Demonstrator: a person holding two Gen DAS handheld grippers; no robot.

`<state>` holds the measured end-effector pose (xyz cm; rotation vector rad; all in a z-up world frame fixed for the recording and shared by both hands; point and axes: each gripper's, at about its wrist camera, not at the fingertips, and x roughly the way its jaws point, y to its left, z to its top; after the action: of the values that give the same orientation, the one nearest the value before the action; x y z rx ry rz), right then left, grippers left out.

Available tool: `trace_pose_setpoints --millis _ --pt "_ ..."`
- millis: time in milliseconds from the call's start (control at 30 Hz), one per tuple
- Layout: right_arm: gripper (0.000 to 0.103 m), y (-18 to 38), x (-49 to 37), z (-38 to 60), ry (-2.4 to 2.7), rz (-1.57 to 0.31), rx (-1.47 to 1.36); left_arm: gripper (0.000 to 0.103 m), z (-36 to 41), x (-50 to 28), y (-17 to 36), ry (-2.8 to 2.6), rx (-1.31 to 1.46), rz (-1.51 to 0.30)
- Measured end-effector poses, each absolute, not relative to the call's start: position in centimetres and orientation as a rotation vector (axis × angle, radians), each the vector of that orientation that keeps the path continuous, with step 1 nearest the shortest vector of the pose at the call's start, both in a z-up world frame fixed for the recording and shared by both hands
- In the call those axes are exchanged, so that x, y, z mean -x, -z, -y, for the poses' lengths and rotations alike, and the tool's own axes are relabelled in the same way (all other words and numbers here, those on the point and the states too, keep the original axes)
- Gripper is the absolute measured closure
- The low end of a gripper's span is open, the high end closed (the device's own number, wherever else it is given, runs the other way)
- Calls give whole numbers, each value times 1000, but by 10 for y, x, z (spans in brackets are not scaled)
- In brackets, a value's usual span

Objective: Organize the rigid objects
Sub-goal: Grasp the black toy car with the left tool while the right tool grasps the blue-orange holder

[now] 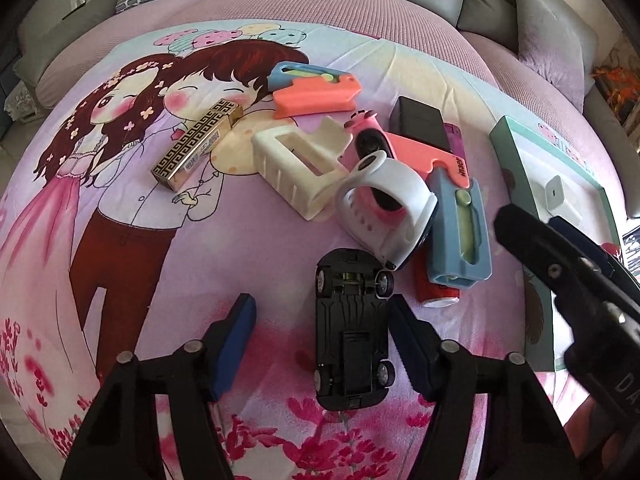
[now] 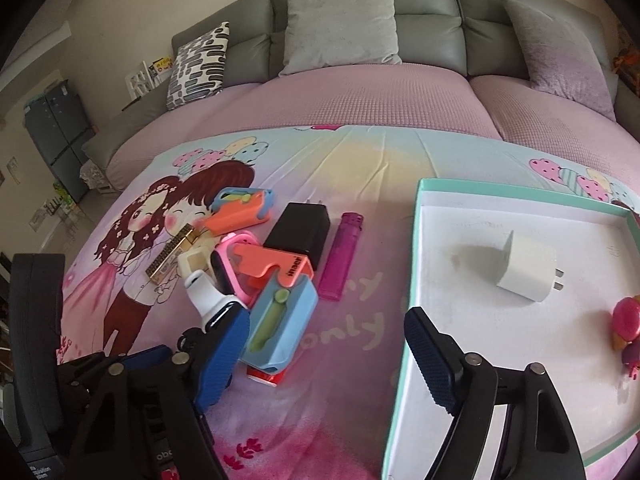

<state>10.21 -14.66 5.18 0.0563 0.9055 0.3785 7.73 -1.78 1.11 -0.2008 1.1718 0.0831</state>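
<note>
A black toy car [image 1: 352, 332] lies upside down on the printed blanket. My left gripper [image 1: 321, 303] straddles it: the right pad [image 1: 408, 340] is right against the car's side, while the left pad [image 1: 236, 344] stands well clear of it. Beyond the car is a pile: a white watch [image 1: 384, 208], a blue and orange cutter [image 1: 456, 232], a cream holder [image 1: 300, 168], a gold patterned box [image 1: 196, 144], a black charger [image 2: 300, 236] and a purple lighter [image 2: 340, 256]. My right gripper [image 2: 328, 356] is open and holds nothing, by the near left rim of the teal box [image 2: 418, 240].
Inside the teal box lie a white plug adapter [image 2: 528, 272] and a pink toy [image 2: 628, 320]. A second orange and blue cutter [image 1: 316, 88] sits behind the pile. A red can [image 1: 436, 292] lies under the cutter. Grey sofa cushions [image 2: 340, 28] back the bed.
</note>
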Motion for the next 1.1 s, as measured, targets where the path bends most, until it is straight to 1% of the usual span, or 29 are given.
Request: trace_pose_setpoints --millis 133,200,333,600,667,733,800,1000,1067,1100 --pt "28 -47 -103 138 -400 -915 -49 47 8 -79 -8 -91 215 -1164" --pt "30 -45 -104 134 -406 -919 -47 57 3 -78 -8 -108 230 -1160" --pt "32 -39 -108 129 -410 -941 -53 67 -9 -76 -8 -127 281 -1147" --pt "36 -27 -114 121 -416 -973 -72 68 -27 -71 -9 -170 328 -1125" --pt "39 -25 -115 121 -416 -981 -81 68 -34 -70 -9 -176 342 -1123" --pt "49 -22 -117 120 -400 -988 -78 68 -37 -69 -8 -174 345 -1124" --pt "51 -21 -118 118 -374 -983 -55 68 -32 -66 -7 -175 337 -1125" --pt "51 -18 -119 114 -362 -973 -22 68 -30 -64 -7 -180 319 -1128" --pt "52 -19 -118 117 -360 -970 -33 68 -28 -66 -7 -182 316 -1128" --pt "55 -20 -119 120 -357 -969 -48 68 -28 -67 -7 -183 317 -1127"
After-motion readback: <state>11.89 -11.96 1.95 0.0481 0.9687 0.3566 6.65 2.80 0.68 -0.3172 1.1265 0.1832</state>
